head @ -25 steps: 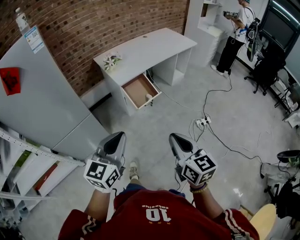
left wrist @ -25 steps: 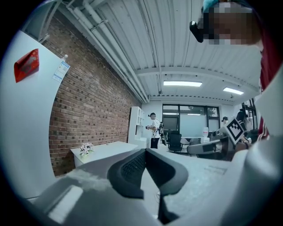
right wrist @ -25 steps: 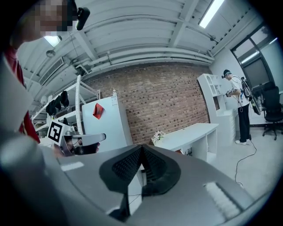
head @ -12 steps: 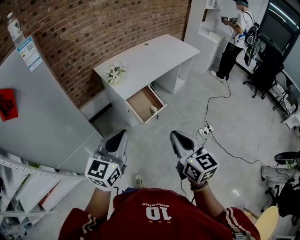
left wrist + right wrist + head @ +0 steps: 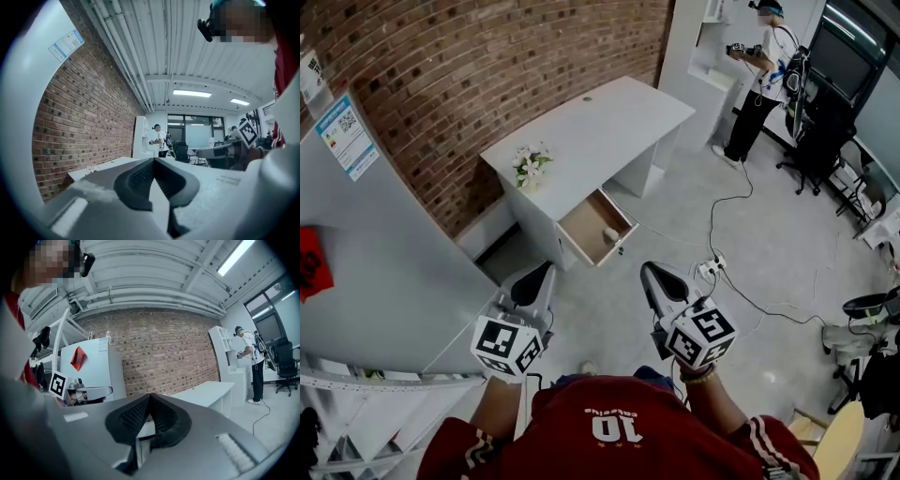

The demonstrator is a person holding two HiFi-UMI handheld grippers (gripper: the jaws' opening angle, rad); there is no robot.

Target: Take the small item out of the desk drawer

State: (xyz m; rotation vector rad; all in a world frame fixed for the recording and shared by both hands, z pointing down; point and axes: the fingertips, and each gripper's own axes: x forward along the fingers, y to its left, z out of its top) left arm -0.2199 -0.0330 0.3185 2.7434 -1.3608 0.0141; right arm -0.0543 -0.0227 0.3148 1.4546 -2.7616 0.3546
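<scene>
A white desk (image 5: 600,117) stands against the brick wall, its wooden drawer (image 5: 592,230) pulled open toward me. A small pale item (image 5: 610,233) lies in the drawer near its front. My left gripper (image 5: 540,270) and right gripper (image 5: 652,271) hang side by side in front of my chest, well short of the desk, both shut and empty. In the left gripper view the tips of the left gripper (image 5: 153,159) meet with nothing between them. The right gripper view shows the right gripper (image 5: 150,395) closed the same way, with the desk (image 5: 206,392) ahead.
A flower bunch (image 5: 530,167) sits on the desk's left end. A grey cabinet (image 5: 375,244) stands at my left. A power strip (image 5: 709,269) and cables trail over the floor at right. A person (image 5: 757,75) stands by white shelves at the far right, near office chairs (image 5: 811,141).
The desk and open drawer have shifted lower and nearer in the head view as I approach. Both grippers keep their pose, shut.
</scene>
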